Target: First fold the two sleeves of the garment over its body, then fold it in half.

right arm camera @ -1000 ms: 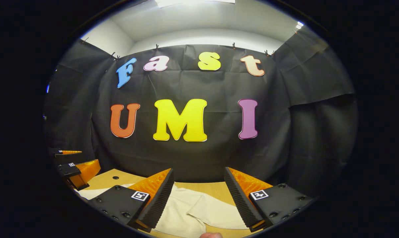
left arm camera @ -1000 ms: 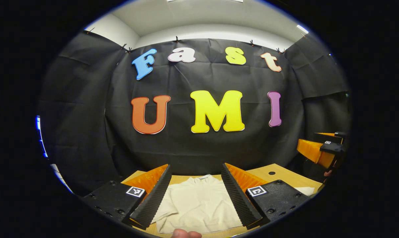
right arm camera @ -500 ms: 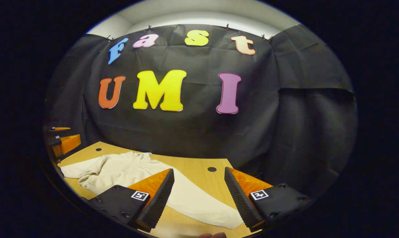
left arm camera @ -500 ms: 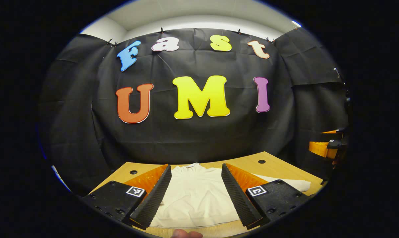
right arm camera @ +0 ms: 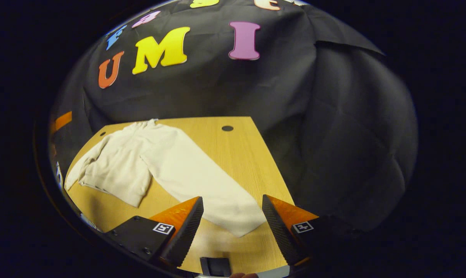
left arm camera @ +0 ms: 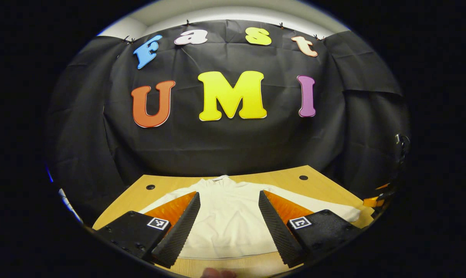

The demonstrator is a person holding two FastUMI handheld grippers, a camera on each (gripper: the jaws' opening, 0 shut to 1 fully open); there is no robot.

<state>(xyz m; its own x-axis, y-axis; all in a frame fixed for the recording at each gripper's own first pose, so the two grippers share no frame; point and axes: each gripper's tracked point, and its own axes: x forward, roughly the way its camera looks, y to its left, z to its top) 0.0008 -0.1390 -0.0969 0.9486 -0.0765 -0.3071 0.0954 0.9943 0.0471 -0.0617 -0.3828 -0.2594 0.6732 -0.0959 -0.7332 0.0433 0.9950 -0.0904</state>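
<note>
A cream long-sleeved garment (left arm camera: 227, 220) lies flat on the wooden table (left arm camera: 287, 181), collar toward the booth wall. In the left gripper view my left gripper (left arm camera: 227, 227) hovers open above the garment's body near the hem, with nothing between its fingers. In the right gripper view the garment (right arm camera: 117, 166) has its right sleeve (right arm camera: 194, 181) stretched out diagonally toward me. My right gripper (right arm camera: 233, 231) stands open above the sleeve's cuff (right arm camera: 238, 222), apart from it. The left sleeve lies along the body's far side.
The table (right arm camera: 252, 162) has small round holes (right arm camera: 227, 127) near its back edge, and its right edge runs close beside the cuff. A small dark block (right arm camera: 215, 266) sits at the front edge. An orange part of the other gripper (left arm camera: 373, 200) shows far right.
Both views have tipped down toward the table. My right gripper has swung out to the right and now looks down on the outstretched sleeve. Both grippers have stayed open.
</note>
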